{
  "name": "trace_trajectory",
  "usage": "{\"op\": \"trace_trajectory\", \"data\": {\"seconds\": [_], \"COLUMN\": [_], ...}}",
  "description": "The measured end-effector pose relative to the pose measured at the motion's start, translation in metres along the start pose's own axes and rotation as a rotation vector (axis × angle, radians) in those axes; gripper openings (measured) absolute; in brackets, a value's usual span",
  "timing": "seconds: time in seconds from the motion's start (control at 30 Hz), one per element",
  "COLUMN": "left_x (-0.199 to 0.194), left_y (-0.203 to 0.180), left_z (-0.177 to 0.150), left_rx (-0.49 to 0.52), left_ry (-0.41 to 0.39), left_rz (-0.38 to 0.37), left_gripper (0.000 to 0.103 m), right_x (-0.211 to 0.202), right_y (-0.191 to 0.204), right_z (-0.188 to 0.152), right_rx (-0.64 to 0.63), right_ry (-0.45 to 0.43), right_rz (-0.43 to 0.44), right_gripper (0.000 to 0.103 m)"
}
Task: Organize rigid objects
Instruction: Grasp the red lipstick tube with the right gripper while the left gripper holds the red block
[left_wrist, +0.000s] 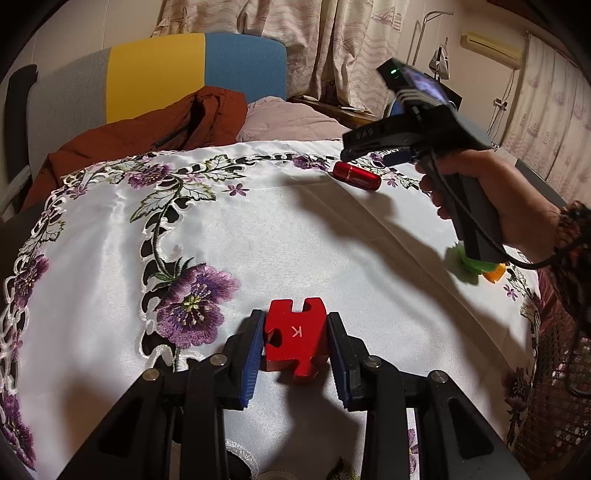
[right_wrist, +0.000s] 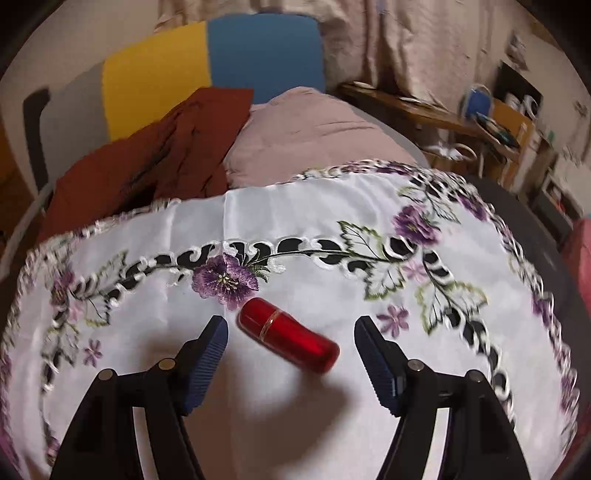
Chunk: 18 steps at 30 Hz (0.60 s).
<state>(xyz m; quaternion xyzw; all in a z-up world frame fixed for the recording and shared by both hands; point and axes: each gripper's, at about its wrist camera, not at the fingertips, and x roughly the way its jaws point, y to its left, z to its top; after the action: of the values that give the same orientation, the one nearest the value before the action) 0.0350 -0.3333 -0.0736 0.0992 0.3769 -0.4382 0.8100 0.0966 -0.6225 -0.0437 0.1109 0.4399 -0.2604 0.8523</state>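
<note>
L tool (left_wrist: 295, 347) was clamped on red K block (left_wrist: 295, 341), low over the bench cloth (left_wrist: 295, 229). R tool (right_wrist: 291, 347) jaws apart, red tube (right_wrist: 288, 338) lay loose btw them.

A single white letter "K" stands on the top face of the red puzzle-piece block (left_wrist: 296, 339), seen upside down from the left wrist. No other writing can be read.

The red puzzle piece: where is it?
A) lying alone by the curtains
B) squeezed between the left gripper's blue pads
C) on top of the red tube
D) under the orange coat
B: the red puzzle piece sits pinched between the blue pads of the left gripper.
</note>
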Motion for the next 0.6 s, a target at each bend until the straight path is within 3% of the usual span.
{"op": "trace_trajectory", "data": {"seconds": [0.07, 0.17, 0.33, 0.43, 0.6], "left_x": [0.0, 0.0, 0.0, 0.0, 0.0], "left_y": [0.0, 0.001, 0.0, 0.001, 0.0], "left_z": [0.0, 0.0, -0.001, -0.001, -0.001], "left_rx": [-0.002, -0.002, -0.002, -0.003, -0.001], "left_ry": [0.0, -0.001, -0.001, -0.001, -0.002], "left_rz": [-0.002, -0.001, -0.001, -0.003, -0.001], "left_gripper": [0.034, 0.035, 0.035, 0.035, 0.035], "right_x": [0.009, 0.028, 0.033, 0.031, 0.021], "right_y": [0.0, -0.007, -0.005, 0.002, 0.016], "right_z": [0.0, -0.004, -0.008, -0.009, -0.017], "right_rx": [-0.022, 0.014, 0.007, -0.007, -0.012], "right_ry": [0.025, 0.097, 0.104, 0.106, 0.133], "right_rz": [-0.007, 0.062, 0.072, 0.086, 0.113], "right_gripper": [0.07, 0.063, 0.038, 0.029, 0.026]}}
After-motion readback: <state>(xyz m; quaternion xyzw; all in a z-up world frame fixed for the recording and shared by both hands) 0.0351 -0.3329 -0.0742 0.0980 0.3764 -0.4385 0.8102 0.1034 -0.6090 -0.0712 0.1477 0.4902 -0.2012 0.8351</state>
